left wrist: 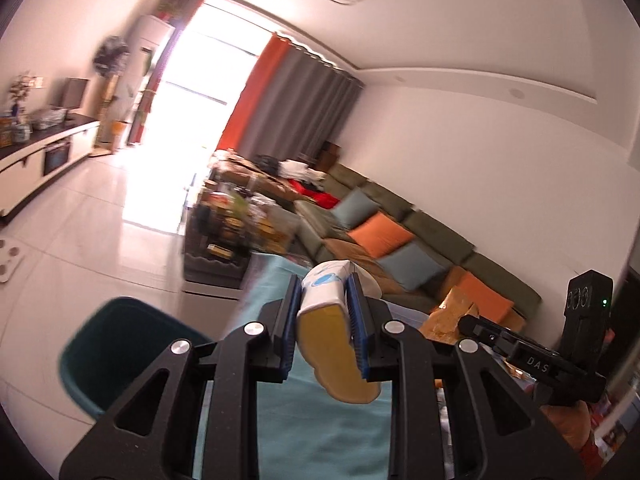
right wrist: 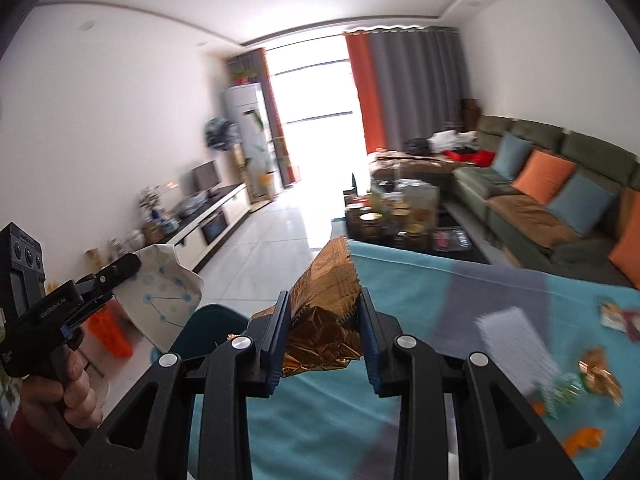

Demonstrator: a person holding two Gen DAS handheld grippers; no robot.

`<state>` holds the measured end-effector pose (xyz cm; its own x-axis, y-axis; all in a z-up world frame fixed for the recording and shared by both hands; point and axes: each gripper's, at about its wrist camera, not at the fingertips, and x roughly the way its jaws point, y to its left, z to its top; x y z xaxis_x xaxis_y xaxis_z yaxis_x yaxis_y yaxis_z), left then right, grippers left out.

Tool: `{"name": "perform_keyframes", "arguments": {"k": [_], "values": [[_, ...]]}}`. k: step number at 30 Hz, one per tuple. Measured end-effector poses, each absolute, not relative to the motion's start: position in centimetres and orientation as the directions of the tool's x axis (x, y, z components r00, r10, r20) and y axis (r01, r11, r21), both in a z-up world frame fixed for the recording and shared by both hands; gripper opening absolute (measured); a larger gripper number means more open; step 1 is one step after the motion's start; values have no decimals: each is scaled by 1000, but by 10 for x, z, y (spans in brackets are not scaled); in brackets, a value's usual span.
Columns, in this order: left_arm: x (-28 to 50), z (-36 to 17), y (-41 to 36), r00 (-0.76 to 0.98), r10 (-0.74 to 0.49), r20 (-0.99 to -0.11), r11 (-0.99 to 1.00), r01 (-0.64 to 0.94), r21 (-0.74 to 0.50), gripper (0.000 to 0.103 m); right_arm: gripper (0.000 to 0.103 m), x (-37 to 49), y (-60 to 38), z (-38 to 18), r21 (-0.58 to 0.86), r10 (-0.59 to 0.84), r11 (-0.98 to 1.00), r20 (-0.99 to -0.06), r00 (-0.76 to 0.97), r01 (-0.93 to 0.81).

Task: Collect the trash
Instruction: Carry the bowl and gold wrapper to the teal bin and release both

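My left gripper (left wrist: 324, 292) is shut on a white packet with blue dots (left wrist: 328, 286) whose yellow inner side hangs toward the camera. It is held over the teal tablecloth (left wrist: 320, 432), to the right of a teal bin (left wrist: 120, 356). My right gripper (right wrist: 324, 304) is shut on a crumpled gold foil wrapper (right wrist: 320, 320) that sticks up between the pads. In the right wrist view, the left gripper (right wrist: 130, 264) with the white packet (right wrist: 164, 296) is at the left, and the bin (right wrist: 208, 324) shows below it. In the left wrist view, the right gripper (left wrist: 466, 322) is at the right with the gold wrapper (left wrist: 452, 308).
More wrappers (right wrist: 600, 376) and an orange scrap (right wrist: 584, 440) lie on the tablecloth (right wrist: 400, 300) at the right. A cluttered coffee table (right wrist: 400, 208) and a green sofa (right wrist: 540, 200) stand beyond. A TV cabinet (right wrist: 212, 220) lines the left wall. A hand (right wrist: 76, 392) grips the left tool.
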<state>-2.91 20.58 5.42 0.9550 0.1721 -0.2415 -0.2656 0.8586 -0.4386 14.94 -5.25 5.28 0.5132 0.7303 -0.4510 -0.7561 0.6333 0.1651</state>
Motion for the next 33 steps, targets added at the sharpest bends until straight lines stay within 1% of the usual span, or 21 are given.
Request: {"name": "perform_keyframes", "arguments": {"k": [5, 10, 14, 19, 22, 27, 33], "values": [[-64, 52, 237, 928, 270, -257, 829, -360, -428, 23, 31, 142, -3, 52, 152, 768, 561, -462, 444, -814], [-95, 46, 263, 900, 337, -275, 799, -428, -422, 23, 31, 136, 43, 52, 128, 787, 498, -482, 385, -858], [-117, 38, 281, 876, 380, -296, 774, -477, -416, 23, 31, 133, 79, 45, 116, 785, 458, -518, 340, -881], [-133, 21, 304, 840, 423, -338, 746, -535, -397, 23, 31, 125, 123, 25, 85, 753, 419, -589, 293, -904], [-137, 6, 318, 818, 435, -375, 727, -565, -390, 23, 31, 126, 143, 11, 82, 726, 410, -632, 270, -909], [-121, -18, 341, 795, 431, -426, 713, -590, -380, 23, 31, 123, 169, -9, 63, 680, 400, -689, 250, -914], [-83, -42, 360, 770, 431, -471, 700, -615, -364, 24, 32, 120, 188, -22, 40, 643, 400, -725, 248, -916]]}}
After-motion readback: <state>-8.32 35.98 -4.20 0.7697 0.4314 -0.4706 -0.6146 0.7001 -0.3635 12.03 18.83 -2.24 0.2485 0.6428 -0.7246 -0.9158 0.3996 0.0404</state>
